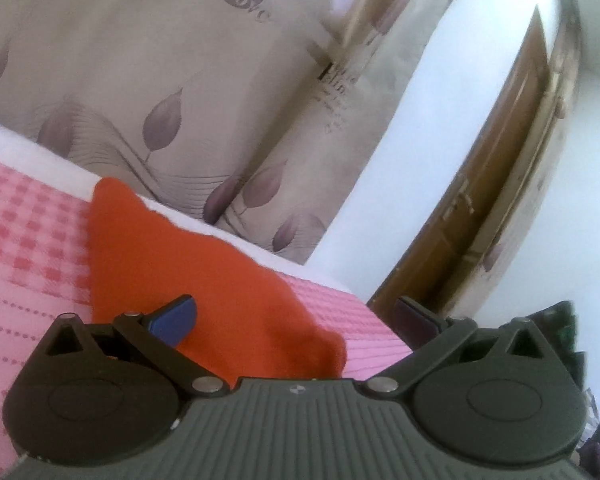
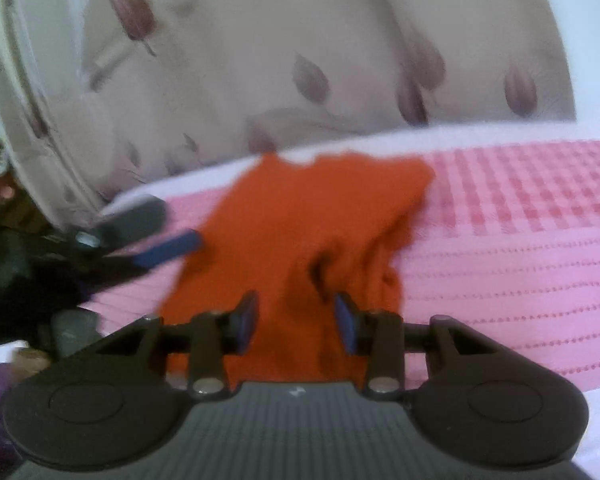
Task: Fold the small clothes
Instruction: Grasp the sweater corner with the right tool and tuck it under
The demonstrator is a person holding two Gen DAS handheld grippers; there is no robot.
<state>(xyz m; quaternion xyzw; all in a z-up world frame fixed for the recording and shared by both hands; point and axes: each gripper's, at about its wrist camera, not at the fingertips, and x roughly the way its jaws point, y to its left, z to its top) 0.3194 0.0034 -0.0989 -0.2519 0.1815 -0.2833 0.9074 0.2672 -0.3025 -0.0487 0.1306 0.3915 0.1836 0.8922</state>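
A small orange garment (image 1: 204, 272) lies crumpled on a pink checked cloth (image 1: 24, 248). My left gripper (image 1: 296, 316) is open wide over its near corner, the blue left pad (image 1: 174, 320) resting over the fabric. In the right wrist view the garment (image 2: 300, 232) lies spread toward the far edge, bunched at its right side. My right gripper (image 2: 296, 320) is open, its fingers astride the garment's near edge, not closed on it. The left gripper (image 2: 156, 236) shows at the left, open beside the garment.
A beige curtain with purple leaves (image 1: 172, 92) hangs behind the bed. A white wall (image 1: 432, 128) and a brown wooden door (image 1: 480, 216) stand to the right. Dark clutter (image 2: 16, 264) sits at the left of the right wrist view.
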